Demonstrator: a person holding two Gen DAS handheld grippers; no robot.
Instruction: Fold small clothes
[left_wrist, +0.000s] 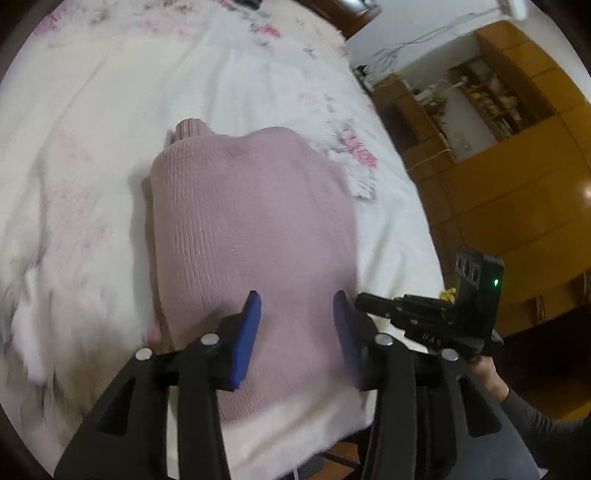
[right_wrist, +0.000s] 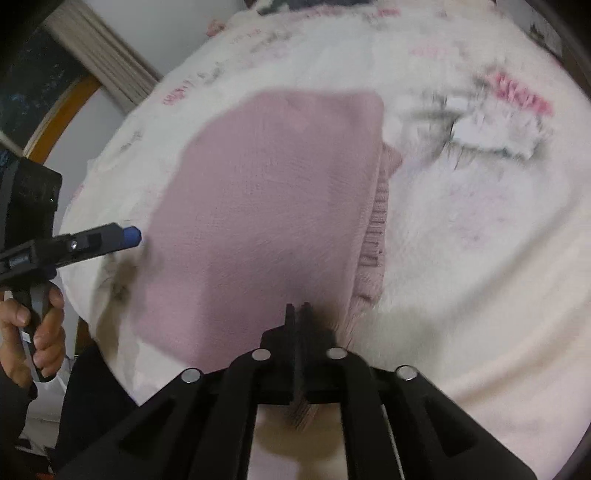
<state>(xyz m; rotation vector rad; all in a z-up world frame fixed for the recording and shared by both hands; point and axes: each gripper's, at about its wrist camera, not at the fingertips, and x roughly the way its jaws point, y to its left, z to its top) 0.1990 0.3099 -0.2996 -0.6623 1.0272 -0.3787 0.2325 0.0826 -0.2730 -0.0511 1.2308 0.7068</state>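
A pink knitted sweater (left_wrist: 251, 221) lies folded into a block on a white flowered bedspread (left_wrist: 92, 147). Its collar points away from me in the left wrist view. My left gripper (left_wrist: 298, 317) hovers open over the sweater's near end, with nothing between its blue pads. From the right wrist view, the sweater (right_wrist: 266, 206) shows a smooth top layer with ribbed edges poking out on its right. My right gripper (right_wrist: 296, 312) is shut at the sweater's near right edge, and a strip of ribbed pink cloth shows between its fingers. The left gripper (right_wrist: 129, 236) stands at the sweater's left side.
The bedspread (right_wrist: 461, 258) reaches out on all sides of the sweater. The bed's edge runs just right of it, with wooden cabinets (left_wrist: 517, 184) beyond. A hand (left_wrist: 487, 373) holds the right gripper (left_wrist: 364, 300). A curtain (right_wrist: 103, 55) hangs at the far left.
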